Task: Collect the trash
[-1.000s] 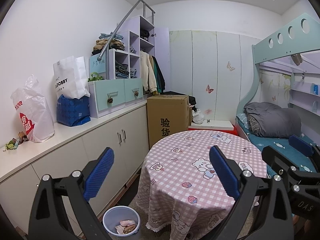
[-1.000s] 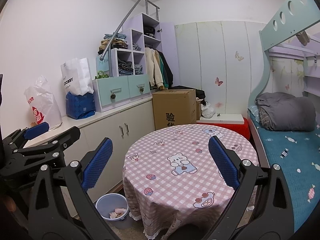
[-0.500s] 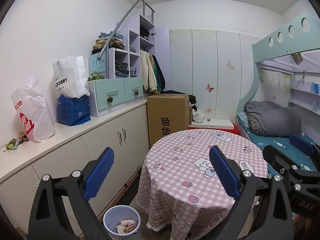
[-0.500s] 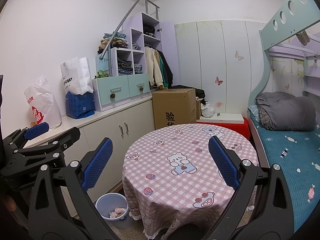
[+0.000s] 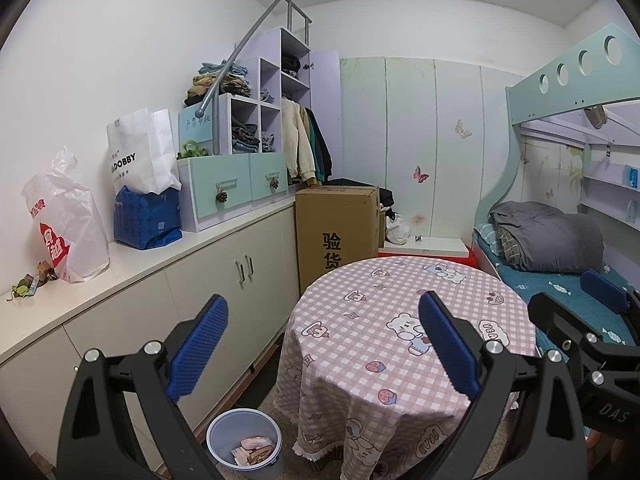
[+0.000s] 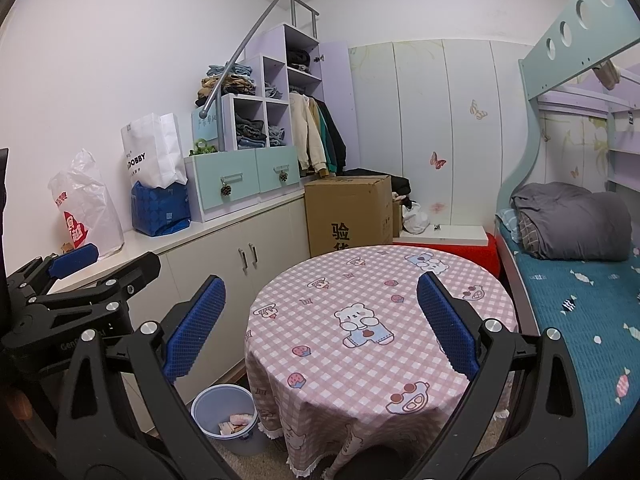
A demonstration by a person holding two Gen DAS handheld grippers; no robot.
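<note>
both grippers, left point(image 5: 320, 344) and right point(image 6: 318, 334), hover spread and empty above the table point(image 5: 400, 320), probably scouting. trash point(image 5: 254, 451) lies in the bin point(image 5: 224, 432) beside the table; more scraps point(image 5: 30, 282), hard to make out, sit on the counter point(image 5: 160, 256). a white bag point(image 5: 140, 152) reads "dobby"; the box point(image 5: 336, 228) reads "验货".

1. Round table point(image 5: 400, 320) stands centre, covered by a tablecloth point(image 5: 344, 408) hanging over its edge.
2. Bin point(image 5: 244, 436) sits on the floor left of the table, holding trash point(image 5: 254, 450).
3. Cabinet run point(image 5: 160, 264) lies along the left wall; on its top stand two bags point(image 5: 68, 220) and a drawer unit point(image 5: 232, 188).
4. Cardboard box point(image 5: 336, 232) stands behind the table.
5. Bunk bed point(image 5: 560, 280) lies right of the table, with a folded quilt point(image 5: 548, 236) on it.
</note>
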